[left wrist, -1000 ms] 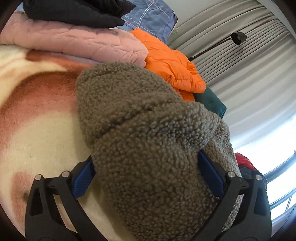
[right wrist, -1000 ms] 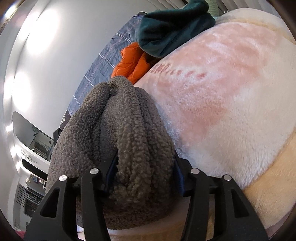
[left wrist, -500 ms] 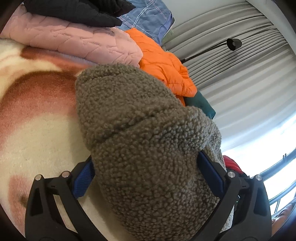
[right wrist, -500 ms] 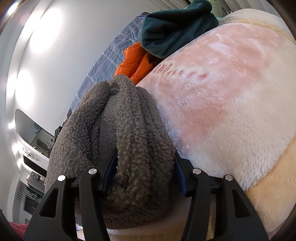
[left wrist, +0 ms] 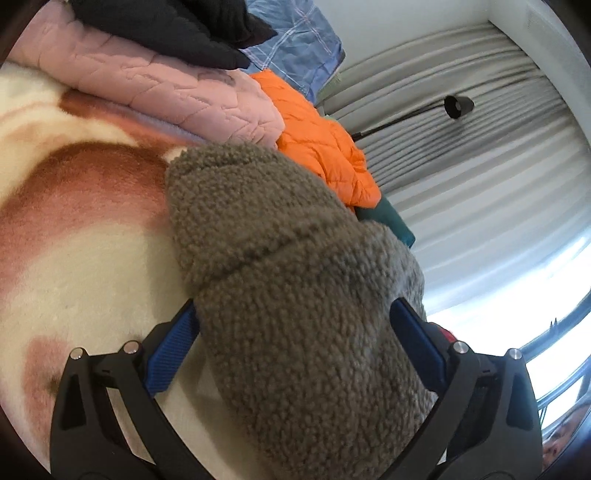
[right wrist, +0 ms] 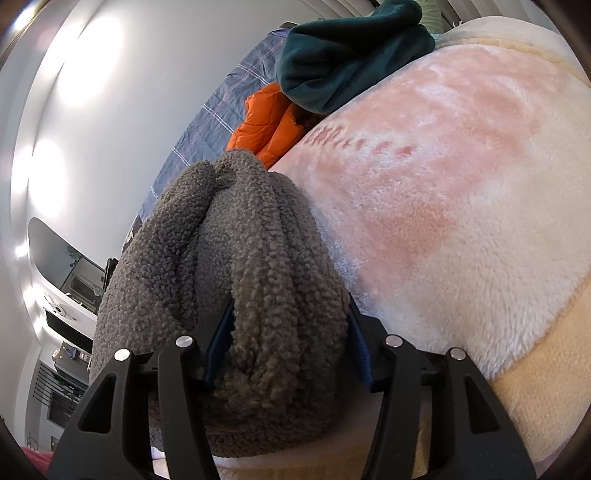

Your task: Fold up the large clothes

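A grey-brown sherpa fleece garment [left wrist: 280, 266] is bunched thickly between the jaws of both grippers. My left gripper [left wrist: 295, 332] is shut on one bundle of it, held over the cream and rust plush blanket [left wrist: 81, 236]. My right gripper [right wrist: 284, 332] is shut on another folded bundle of the fleece [right wrist: 251, 258], at the edge of the same blanket [right wrist: 461, 192]. The fleece hides both grippers' fingertips.
A pink quilted jacket [left wrist: 155, 88] with a black garment [left wrist: 173, 26] on it, an orange puffer jacket [left wrist: 317, 136] and a dark teal garment [right wrist: 343, 55] lie piled at the blanket's far side. A blue plaid sheet [right wrist: 207, 125], pleated curtains [left wrist: 461, 155] and a black lamp [left wrist: 458, 107] stand behind.
Both grippers have shifted slightly with the fleece still held; the left view has moved a little away from the clothes pile. The grips have not changed.
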Demonstrator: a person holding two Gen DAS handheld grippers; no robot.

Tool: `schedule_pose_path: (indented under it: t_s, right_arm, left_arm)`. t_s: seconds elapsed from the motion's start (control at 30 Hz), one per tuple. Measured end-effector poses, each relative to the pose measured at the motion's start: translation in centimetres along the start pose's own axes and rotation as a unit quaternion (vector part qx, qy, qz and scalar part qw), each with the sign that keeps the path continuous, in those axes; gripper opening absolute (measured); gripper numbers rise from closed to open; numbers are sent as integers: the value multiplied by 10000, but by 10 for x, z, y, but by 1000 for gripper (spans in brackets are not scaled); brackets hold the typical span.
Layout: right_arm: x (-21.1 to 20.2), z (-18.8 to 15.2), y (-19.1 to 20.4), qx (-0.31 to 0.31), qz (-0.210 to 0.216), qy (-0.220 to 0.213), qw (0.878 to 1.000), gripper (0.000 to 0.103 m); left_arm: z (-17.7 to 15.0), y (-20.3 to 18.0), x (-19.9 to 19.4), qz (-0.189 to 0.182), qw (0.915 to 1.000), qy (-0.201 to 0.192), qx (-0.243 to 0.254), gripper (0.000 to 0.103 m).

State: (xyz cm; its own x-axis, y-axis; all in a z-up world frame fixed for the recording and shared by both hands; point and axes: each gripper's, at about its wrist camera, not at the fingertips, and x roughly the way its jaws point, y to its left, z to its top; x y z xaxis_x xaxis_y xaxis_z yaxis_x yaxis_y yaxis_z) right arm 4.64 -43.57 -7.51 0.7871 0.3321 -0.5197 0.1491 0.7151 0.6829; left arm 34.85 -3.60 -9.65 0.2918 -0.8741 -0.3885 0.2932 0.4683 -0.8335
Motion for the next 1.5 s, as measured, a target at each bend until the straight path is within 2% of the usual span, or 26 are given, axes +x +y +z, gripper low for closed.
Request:
schedule_pose_path:
  t_s: [0.17, 0.27, 0.33, 0.37, 0.4, 0.47, 0.53, 0.67, 0.77, 0.9, 1.0, 1.13, 1.2, 1.37, 1.5]
  right_arm:
    - [1, 1, 1, 21, -43, 3, 10000, 56]
    - [2, 1, 2, 8, -67, -1, 10000, 56]
    - [2, 2, 3, -13, -91, 1, 10000, 56]
    - [2, 2, 3, -23, -93, 7, 10000, 56]
    - [2, 2, 3, -35, -82, 13, 10000, 55]
    - [1, 3, 5, -136, 4, 19, 9999, 47]
    - [-3, 4, 12, -337, 62, 14, 9994, 35]
    - [-23, 8, 32, -719, 184, -122, 9972, 28]
    - [-40, 9, 46, -771, 506, -185, 9956, 26]
    - [-49, 6, 73, -927, 703, -152, 9931, 25]
    - [-40, 0, 105, -1185, 845, 36, 9894, 25]
    - [-15, -6, 156, -1482, 1277, 304, 9802, 25]
    - [8, -7, 189, -1636, 1581, 511, 9724, 25]
    - [91, -10, 269, -1883, 2056, 1115, 9539, 25]
    - [170, -16, 334, -1891, 2344, 1508, 9416, 25]
  left_arm:
    - [12, 11, 25, -19, 9999, 160, -33, 101]
    - [12, 16, 31, -189, 9998, 105, -27, 101]
    - [8, 13, 31, -97, 9999, 0, 116, 101]
    - [6, 10, 30, -26, 9997, -48, 218, 100]
    - [3, 6, 29, 27, 9993, -93, 350, 92]
    - [-1, -3, 21, 116, 9976, -216, 642, 84]
    - [-4, -13, 12, 148, 9959, -369, 816, 76]
    - [-10, -43, -17, -22, 9906, -721, 1165, 69]
    - [-17, -75, -48, -130, 9837, -918, 1543, 67]
    - [-30, -115, -93, -25, 9728, -1170, 1999, 66]
    - [-36, -133, -136, 162, 9649, -1448, 2183, 66]
    - [-33, -141, -209, 631, 9559, -1942, 2112, 66]
    - [-28, -136, -249, 836, 9520, -2168, 1991, 66]
    - [1, -121, -347, 1588, 9330, -2682, 1802, 66]
    - [45, -102, -408, 2363, 9118, -2912, 1675, 66]
